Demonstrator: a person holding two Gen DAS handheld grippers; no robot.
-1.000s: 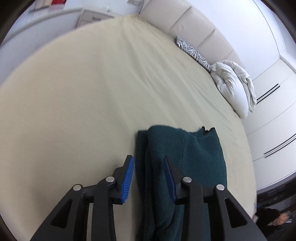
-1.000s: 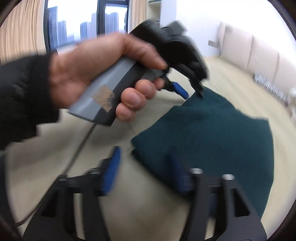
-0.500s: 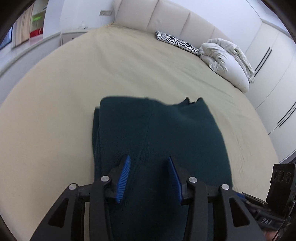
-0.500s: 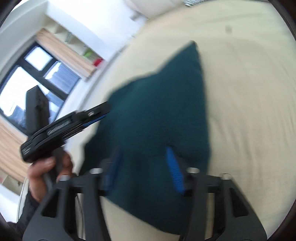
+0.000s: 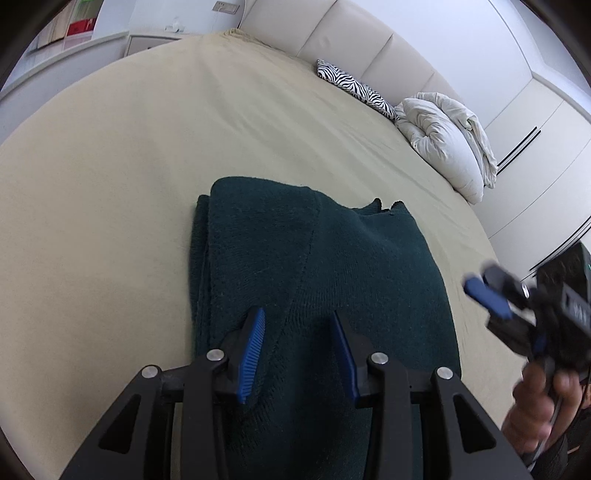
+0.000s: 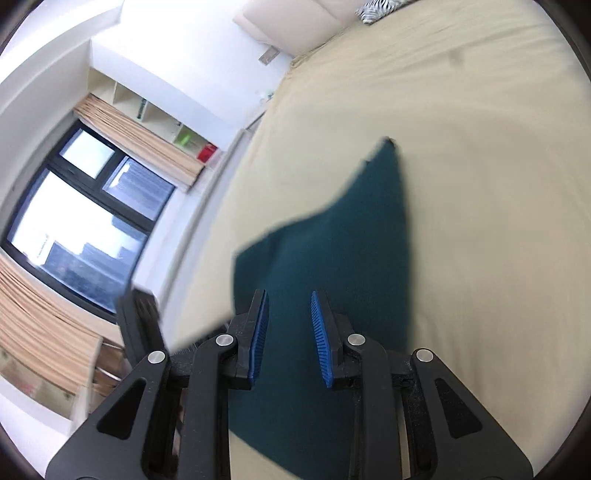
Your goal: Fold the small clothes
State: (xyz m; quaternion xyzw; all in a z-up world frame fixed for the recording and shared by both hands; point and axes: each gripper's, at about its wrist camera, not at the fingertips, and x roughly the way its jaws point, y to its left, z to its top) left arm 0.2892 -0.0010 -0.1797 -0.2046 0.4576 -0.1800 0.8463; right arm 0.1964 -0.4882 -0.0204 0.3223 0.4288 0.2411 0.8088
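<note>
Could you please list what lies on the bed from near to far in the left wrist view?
Left gripper → dark green folded garment → bare beige sheet → zebra-print pillow by the cream headboard.

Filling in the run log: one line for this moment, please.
garment: folded, on bed | left claw: open above it | right claw: open, nothing gripped

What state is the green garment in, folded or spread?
Folded. The garment lies on the bed as a compact rectangle, with stacked layer edges along its left side and a fold line across the top.
</note>
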